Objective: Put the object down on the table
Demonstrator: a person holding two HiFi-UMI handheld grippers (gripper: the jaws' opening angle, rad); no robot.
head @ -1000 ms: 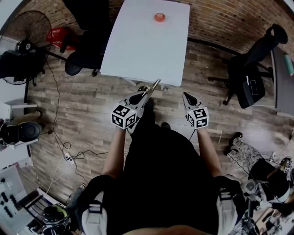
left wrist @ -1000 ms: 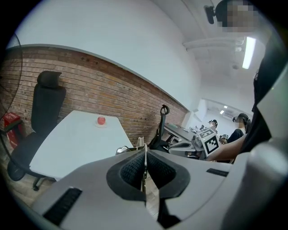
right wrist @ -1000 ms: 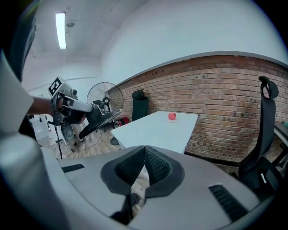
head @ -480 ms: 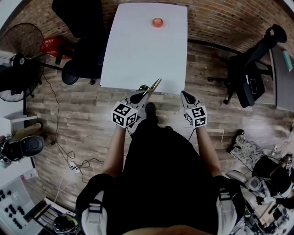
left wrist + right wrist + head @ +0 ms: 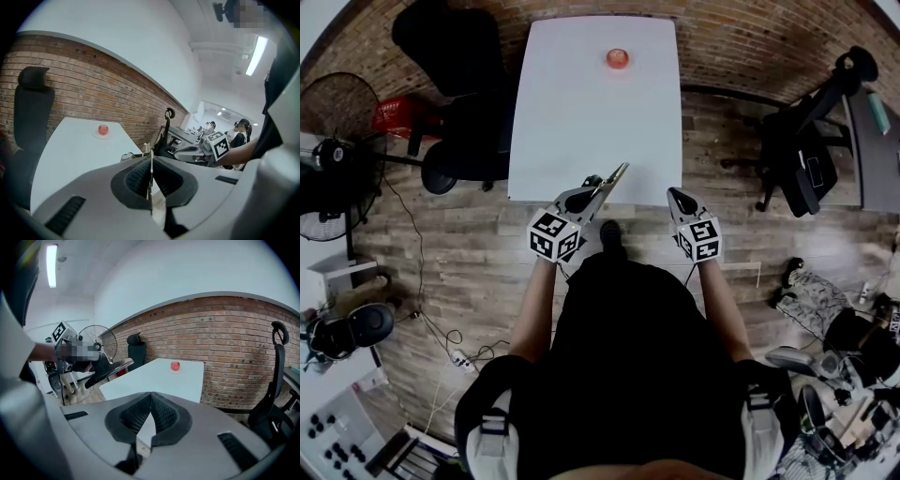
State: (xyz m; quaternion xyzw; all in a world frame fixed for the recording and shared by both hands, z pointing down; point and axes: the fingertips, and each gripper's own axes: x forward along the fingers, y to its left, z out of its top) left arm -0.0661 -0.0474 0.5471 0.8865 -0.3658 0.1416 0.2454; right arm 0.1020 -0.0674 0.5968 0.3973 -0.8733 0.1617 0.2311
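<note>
Metal strip (image 5: 616, 172) is what I have to set down. It sits pinched in my left gripper (image 5: 595, 186), jaws pressed flat against its two faces, with the free end poking forward and up past the fingertips. That end hangs just over the near edge of the white table (image 5: 581, 112), while the gripper body is over the wood floor. I judge this to be the approach, not the release, since no part of the strip touches the tabletop. Holding it by one end makes sense, because the rest is free to land first. My right gripper (image 5: 675, 193) floats beside it, near the same table edge, jaws closed on each other with nothing between them; I take it to be merely standing by.

The head view gives me the layout: both tools abreast, the table ahead, and a red round thing (image 5: 617, 58) on a saucer at the far end, well apart from where I would land. The left gripper view shows what that cannot: the strip (image 5: 151, 161) edge-on, a thin bright line squeezed between the dark pads. The right gripper view catches the strip (image 5: 124, 362) from the side, jutting toward the table, and shows its own pads meeting bare.
</note>
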